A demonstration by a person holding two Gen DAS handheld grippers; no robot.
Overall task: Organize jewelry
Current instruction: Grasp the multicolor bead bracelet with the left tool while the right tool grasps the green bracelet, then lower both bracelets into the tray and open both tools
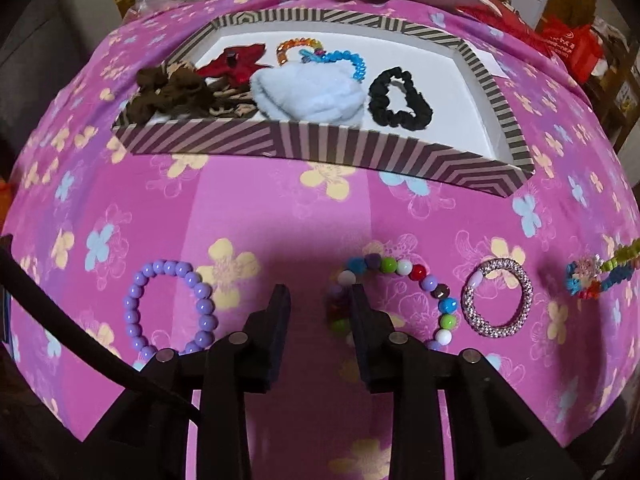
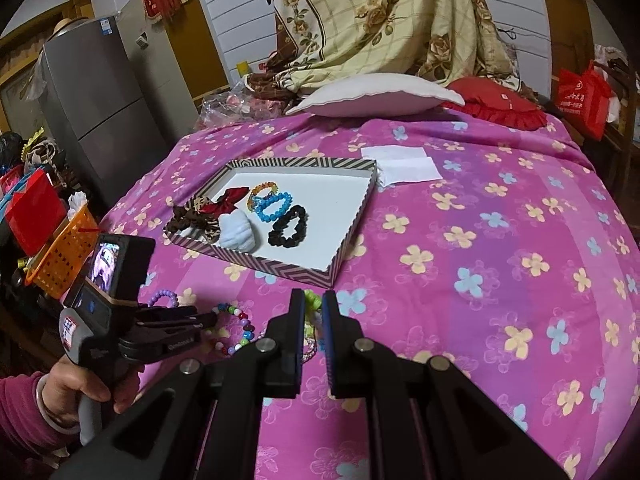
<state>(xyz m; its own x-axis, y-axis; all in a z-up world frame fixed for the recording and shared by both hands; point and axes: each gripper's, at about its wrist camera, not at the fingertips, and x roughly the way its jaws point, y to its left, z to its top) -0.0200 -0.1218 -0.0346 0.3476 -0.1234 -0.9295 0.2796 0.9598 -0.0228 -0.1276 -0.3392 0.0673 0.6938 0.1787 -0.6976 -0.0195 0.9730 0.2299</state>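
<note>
My left gripper (image 1: 318, 296) points down at the pink flowered bedspread with its jaws open. A multicoloured bead bracelet (image 1: 404, 268) lies under it; the bracelet's left arc sits between the jaws, close against the right finger (image 1: 360, 312). A purple bead bracelet (image 1: 168, 308) lies to the left and a pink sparkly ring bracelet (image 1: 498, 296) to the right. My right gripper (image 2: 313, 305) is shut on a green and blue bracelet (image 2: 311, 298), which hangs above the bed and shows as the green and blue bracelet (image 1: 600, 276) at the right edge. In the right wrist view the left gripper (image 2: 204, 322) is held by a hand.
A striped tray (image 1: 320, 140) with a white floor lies beyond the bracelets and holds brown, red, pale blue and black scrunchies (image 1: 400, 96) plus blue and orange bead bracelets. A white pillow (image 2: 380, 96), a red cushion (image 2: 500, 104) and white paper (image 2: 404, 166) lie further back. An orange basket (image 2: 64, 252) stands at the bed's left.
</note>
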